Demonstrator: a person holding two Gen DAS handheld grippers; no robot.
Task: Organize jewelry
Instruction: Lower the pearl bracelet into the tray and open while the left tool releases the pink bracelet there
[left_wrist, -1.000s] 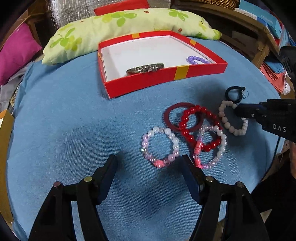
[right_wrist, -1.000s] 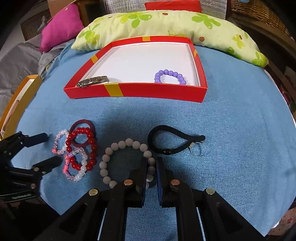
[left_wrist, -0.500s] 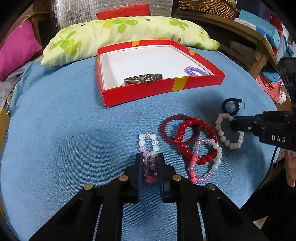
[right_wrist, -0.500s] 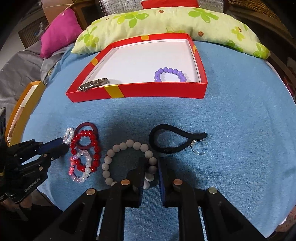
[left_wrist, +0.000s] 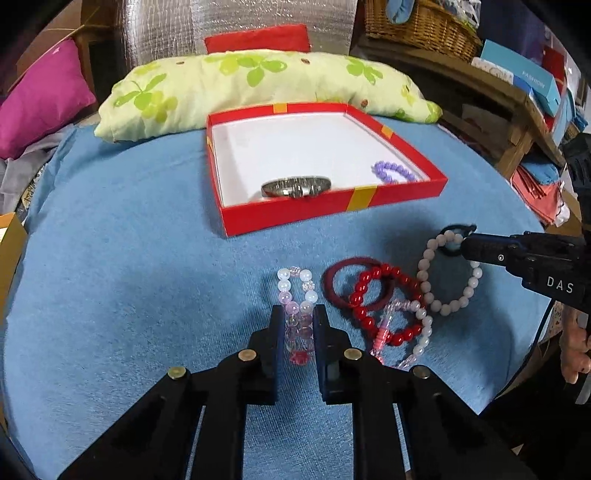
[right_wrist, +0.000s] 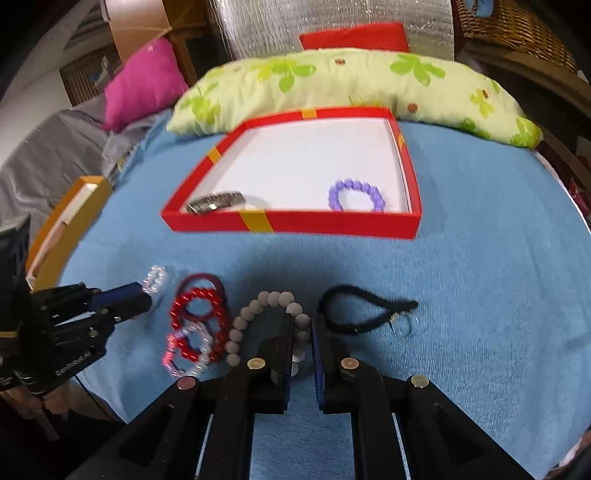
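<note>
My left gripper is shut on the pink and white bead bracelet, squeezing it into a narrow loop on the blue cloth. The right gripper is shut on the near side of the beige bead bracelet. From the left wrist view, that right gripper reaches in from the right over the beige bracelet. The red box lies beyond and holds a silver bangle and a purple bead bracelet.
Between the grippers lie a dark red ring, a red bead bracelet and a pale pink one, overlapping. A black cord loop with a small metal ring lies to the right. A green flowered pillow sits behind the box.
My left gripper went from wide open to shut on the pink and white bracelet, flattening it. The right gripper stays on the beige bracelet. Both views now look further up the cloth.
</note>
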